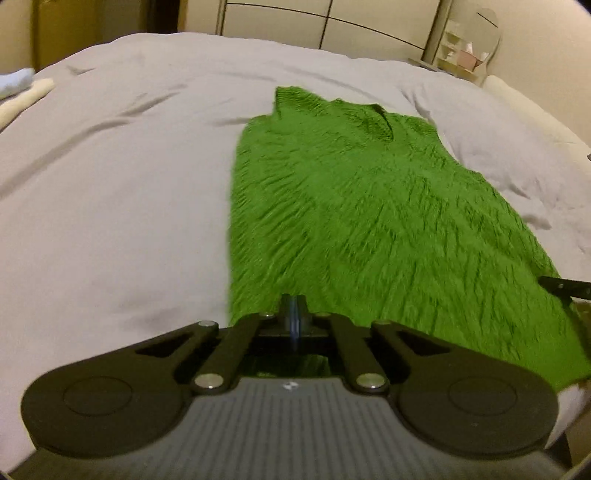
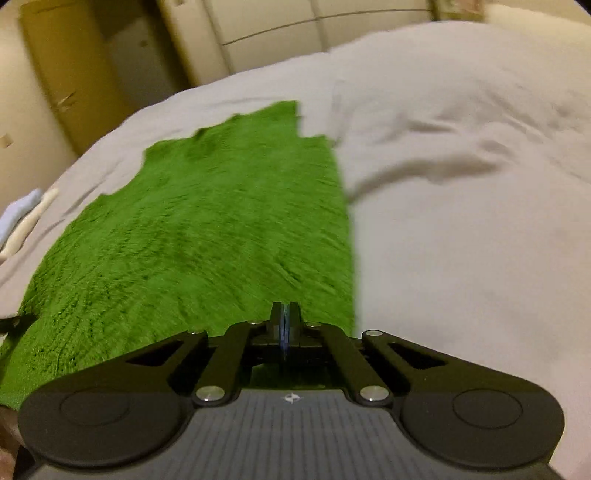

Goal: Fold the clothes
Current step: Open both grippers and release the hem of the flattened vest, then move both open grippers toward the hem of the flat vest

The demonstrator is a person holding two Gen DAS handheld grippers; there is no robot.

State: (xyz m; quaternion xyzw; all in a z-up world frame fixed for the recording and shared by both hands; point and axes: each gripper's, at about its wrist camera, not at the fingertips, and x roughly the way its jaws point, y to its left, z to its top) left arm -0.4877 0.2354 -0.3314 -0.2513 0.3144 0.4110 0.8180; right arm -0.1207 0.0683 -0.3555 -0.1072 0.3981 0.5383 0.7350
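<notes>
A green knit sweater (image 1: 369, 221) lies flat on the grey bed sheet (image 1: 110, 184), neckline at the far end and no sleeves showing. My left gripper (image 1: 293, 306) is shut, its tips over the sweater's near left corner. My right gripper (image 2: 284, 314) is shut too, just inside the right edge of the green sweater (image 2: 203, 240) at its near end. Green fabric shows beneath both grippers. I cannot make out any fabric pinched between the pads. Both views are blurred. A black piece of the right gripper (image 1: 565, 288) shows at the sweater's right edge.
The grey sheet (image 2: 461, 240) is wrinkled on both sides of the sweater. Folded pale clothes (image 1: 22, 88) lie at the far left of the bed. A cream headboard (image 1: 314, 22) and a small mirror with shelves (image 1: 469, 44) stand behind.
</notes>
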